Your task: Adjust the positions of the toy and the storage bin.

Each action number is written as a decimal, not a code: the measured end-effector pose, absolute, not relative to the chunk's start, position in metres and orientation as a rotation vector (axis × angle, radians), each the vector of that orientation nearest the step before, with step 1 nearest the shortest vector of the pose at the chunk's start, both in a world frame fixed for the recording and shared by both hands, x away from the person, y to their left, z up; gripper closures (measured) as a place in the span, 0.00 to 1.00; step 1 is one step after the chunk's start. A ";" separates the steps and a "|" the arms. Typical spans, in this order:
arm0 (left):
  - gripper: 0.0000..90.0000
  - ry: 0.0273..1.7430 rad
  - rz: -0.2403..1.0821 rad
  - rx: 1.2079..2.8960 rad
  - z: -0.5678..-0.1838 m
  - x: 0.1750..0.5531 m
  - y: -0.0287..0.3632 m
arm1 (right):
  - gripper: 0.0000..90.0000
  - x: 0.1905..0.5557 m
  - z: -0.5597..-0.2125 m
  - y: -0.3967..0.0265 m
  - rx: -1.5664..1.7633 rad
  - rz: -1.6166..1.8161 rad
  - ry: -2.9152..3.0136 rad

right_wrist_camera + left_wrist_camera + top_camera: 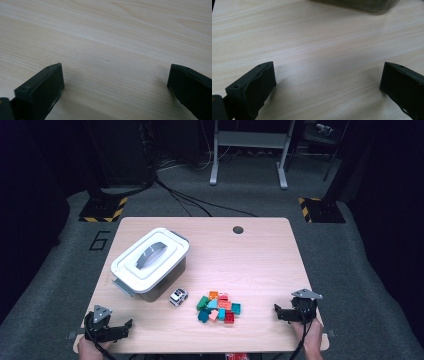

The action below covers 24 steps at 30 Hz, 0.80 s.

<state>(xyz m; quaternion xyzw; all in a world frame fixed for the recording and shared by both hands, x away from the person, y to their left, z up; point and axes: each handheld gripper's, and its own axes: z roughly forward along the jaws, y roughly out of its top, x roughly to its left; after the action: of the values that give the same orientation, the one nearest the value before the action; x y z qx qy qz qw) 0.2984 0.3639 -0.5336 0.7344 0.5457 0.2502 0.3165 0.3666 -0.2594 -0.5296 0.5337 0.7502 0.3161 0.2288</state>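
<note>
A white-lidded storage box (150,262) with a grey handle stands at the left middle of the wooden table (260,250). A small white toy car (178,296) sits just right of its near corner. A heap of several teal, orange, pink and red building bricks (218,307) lies in the near middle. My left gripper (125,326) rests open at the near left corner, nothing between its jaws (327,75). At the near right edge my right gripper (278,312) is also open over bare wood (115,75), pointing left toward the bricks.
A round cable hole (238,229) is at the table's far edge. Beyond the table are grey floor, cables, a metal frame (250,150) and two hazard-striped feet (102,210). The box's lower edge (362,6) shows far off in the left gripper view.
</note>
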 end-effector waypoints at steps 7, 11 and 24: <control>0.00 1.383 0.614 1.896 -0.527 0.288 0.354 | 0.01 0.366 -0.529 -0.259 1.455 0.871 2.067; 0.00 1.323 0.582 1.894 -0.521 0.279 0.340 | 0.02 0.366 -0.529 -0.259 1.464 0.873 2.065; 0.01 1.121 0.523 1.964 -0.513 0.282 0.282 | 0.03 0.365 -0.529 -0.259 1.450 0.874 2.065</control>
<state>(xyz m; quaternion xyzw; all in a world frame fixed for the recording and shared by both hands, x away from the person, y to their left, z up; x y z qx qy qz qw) 0.2817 0.2818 -0.5129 0.7759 0.4429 0.2068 0.3988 0.3651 -0.2590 -0.5292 0.5280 0.7520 0.3183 0.2332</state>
